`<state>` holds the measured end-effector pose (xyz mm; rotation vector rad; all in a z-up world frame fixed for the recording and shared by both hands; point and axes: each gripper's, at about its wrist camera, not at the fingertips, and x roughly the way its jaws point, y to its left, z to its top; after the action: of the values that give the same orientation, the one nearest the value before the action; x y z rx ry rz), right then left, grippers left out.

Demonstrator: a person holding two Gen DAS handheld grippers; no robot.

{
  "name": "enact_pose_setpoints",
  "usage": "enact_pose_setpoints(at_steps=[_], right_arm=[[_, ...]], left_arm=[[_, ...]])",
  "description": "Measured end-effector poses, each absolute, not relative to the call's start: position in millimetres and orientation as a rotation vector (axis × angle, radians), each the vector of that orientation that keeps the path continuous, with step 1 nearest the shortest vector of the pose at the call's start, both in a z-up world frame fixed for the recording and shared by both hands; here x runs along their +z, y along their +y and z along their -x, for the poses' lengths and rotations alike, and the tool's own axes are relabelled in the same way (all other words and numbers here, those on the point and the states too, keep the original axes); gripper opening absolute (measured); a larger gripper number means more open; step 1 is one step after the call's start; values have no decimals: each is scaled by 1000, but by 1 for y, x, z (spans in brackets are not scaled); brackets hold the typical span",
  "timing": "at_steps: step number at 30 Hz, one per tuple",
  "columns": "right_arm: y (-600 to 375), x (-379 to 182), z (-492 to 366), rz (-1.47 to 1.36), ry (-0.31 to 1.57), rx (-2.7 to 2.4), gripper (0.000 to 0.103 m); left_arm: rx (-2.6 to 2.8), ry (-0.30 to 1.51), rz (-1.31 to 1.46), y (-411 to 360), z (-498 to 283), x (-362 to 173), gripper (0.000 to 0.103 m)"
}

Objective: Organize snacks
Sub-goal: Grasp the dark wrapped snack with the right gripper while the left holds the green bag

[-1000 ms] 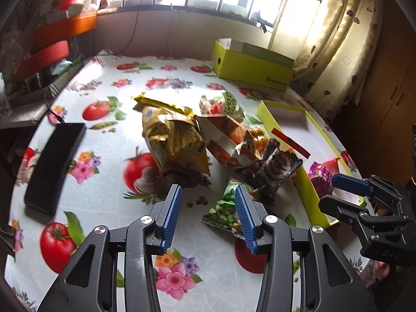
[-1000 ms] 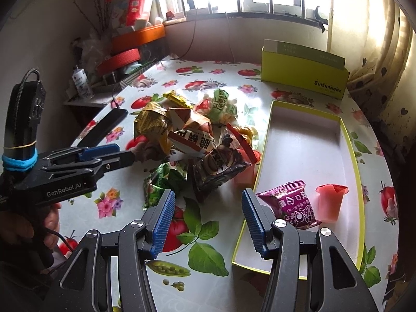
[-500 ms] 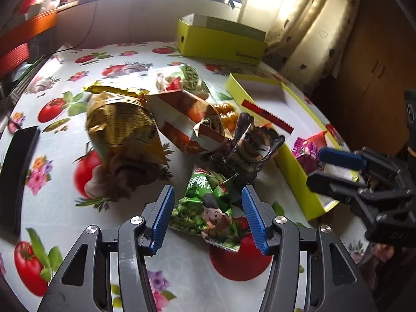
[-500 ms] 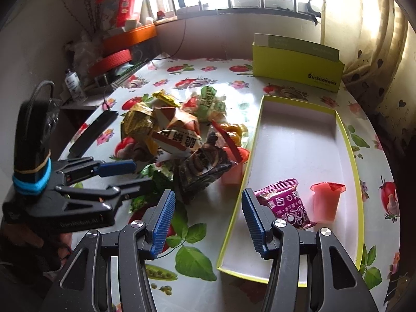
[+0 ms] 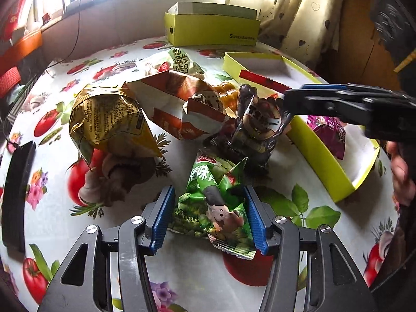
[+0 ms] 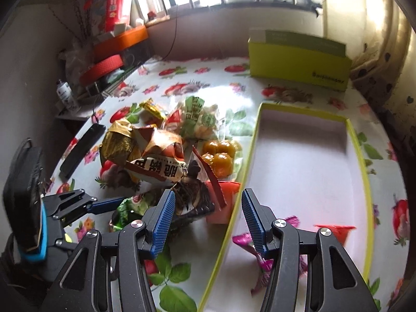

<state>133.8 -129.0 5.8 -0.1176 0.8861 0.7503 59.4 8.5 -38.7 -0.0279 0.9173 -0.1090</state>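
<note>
A pile of snack packs lies on the fruit-print tablecloth left of a yellow-green tray [image 6: 360, 156]. My left gripper [image 5: 209, 217] is open, its jaws on either side of a green pea snack bag [image 5: 214, 205], not closed on it. My right gripper [image 6: 208, 221] is open and empty above the tray's left rim, near a dark brown snack pack [image 6: 192, 202] and a red jelly cup [image 6: 225, 202]. In the tray lie a purple snack packet [image 6: 260, 252] and another red jelly cup [image 6: 335, 232]. The pile also holds a gold bag [image 5: 109, 122], a red-white bag [image 5: 182, 104] and orange candies [image 6: 219, 153].
A yellow-green box lid [image 5: 213, 30] stands at the table's far side. A black flat device [image 5: 17, 195] lies at the left edge. Shelves with orange and red items [image 6: 117, 49] stand beyond the table on the left. Curtains hang at the right.
My left gripper has moved forward and down until its jaws flank the green pea bag. My right gripper has moved forward toward the dark pack at the tray's left rim.
</note>
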Motion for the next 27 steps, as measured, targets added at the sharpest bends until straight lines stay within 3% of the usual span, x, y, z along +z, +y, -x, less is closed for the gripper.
enact_pose_setpoints(at_steps=[16,27], right_arm=[[-97,-4,-87,217,996,1061,52],[-109,28,-69,253,840,1076,52]], left_arm=[[-37,903,136,48,-54,-39,49],[-3,896,182,68,-45,-39,49]])
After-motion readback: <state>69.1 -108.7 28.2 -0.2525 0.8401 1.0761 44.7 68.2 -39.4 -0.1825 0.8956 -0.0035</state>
